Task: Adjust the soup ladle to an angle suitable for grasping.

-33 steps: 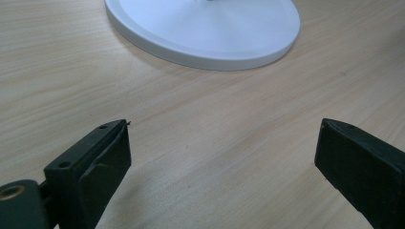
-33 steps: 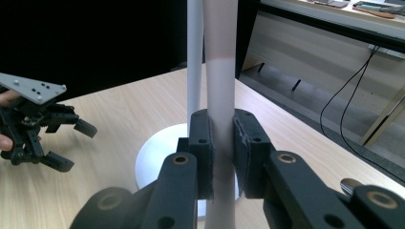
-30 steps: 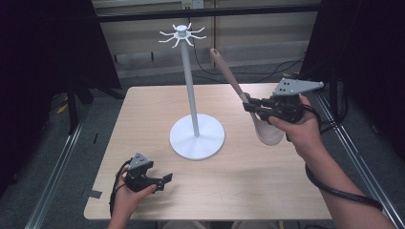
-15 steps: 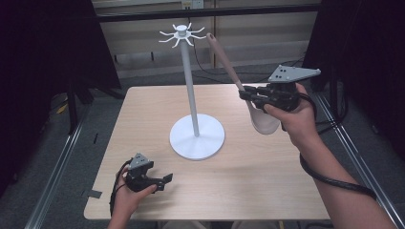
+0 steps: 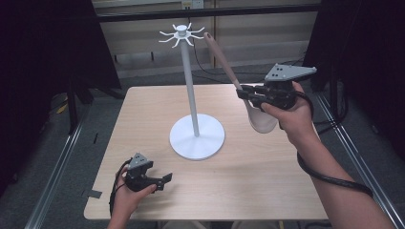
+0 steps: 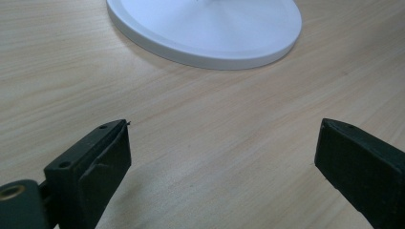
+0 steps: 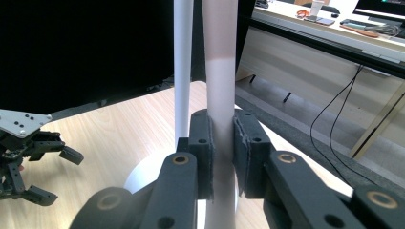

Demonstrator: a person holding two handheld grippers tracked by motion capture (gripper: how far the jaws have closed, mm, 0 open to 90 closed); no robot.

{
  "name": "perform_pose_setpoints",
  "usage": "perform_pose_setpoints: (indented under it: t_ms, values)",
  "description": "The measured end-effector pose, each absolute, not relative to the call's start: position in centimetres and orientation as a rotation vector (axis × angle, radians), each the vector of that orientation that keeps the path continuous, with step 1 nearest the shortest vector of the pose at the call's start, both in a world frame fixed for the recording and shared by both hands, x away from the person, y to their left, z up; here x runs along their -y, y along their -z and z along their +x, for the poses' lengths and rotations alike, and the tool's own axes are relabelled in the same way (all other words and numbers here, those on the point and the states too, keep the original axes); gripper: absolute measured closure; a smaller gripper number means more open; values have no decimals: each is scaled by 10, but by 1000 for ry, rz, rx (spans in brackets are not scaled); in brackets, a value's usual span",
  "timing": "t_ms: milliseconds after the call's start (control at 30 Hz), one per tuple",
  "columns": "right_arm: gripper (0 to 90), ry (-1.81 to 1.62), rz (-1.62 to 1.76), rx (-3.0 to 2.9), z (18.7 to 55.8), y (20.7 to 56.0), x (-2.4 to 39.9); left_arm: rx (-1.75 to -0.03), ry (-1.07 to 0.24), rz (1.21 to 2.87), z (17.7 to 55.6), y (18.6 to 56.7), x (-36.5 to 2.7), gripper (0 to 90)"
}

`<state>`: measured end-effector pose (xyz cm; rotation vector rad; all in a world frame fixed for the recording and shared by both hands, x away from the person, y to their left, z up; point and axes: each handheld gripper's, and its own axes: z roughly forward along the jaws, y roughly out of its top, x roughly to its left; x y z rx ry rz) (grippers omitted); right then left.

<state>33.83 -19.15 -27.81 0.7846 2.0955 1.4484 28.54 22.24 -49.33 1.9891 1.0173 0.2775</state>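
Raised since a second ago, the spoon [image 5: 239,86], pinched by the right gripper [image 5: 246,92], nears the stand [image 5: 191,90]'s hooks; left gripper [image 5: 165,180] spread.

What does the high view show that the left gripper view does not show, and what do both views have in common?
The high view alone shows the right gripper shut on the handle of a pale spoon, held up with its tip close to the hooks at the top of the white stand. It also shows both hands and the table's edges.

The left gripper view alone shows, from close by, the left gripper with its jaws wide apart and nothing between them, low over the wood.

Both share the stand's round base and the wooden table.
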Motion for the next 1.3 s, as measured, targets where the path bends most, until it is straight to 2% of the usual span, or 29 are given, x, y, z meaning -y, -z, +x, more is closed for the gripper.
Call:
perform_pose_setpoints:
  t_ms: [1300]
  values:
    - [789,-1494,864,-2143,360,302,154,-978,-262,1992,295,493,-217,50]
